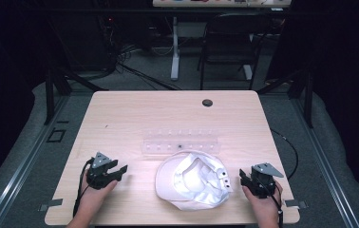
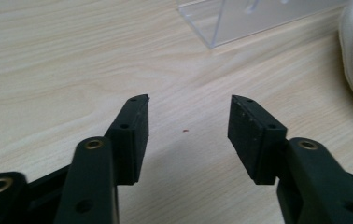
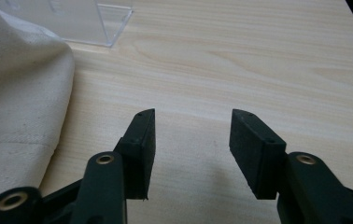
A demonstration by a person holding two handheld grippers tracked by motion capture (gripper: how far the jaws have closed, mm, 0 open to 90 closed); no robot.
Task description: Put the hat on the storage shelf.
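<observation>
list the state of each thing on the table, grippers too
white cap: upside down, inside facing up, untouched
clear acrylic rack: lying behind the cap, nothing on it
left gripper: open, holding nothing
right gripper: open, holding nothing

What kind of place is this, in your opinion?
Probably a lab or recording workspace: a wooden table ringed by dark curtains, cables on the floor, and a folding chair behind.
</observation>
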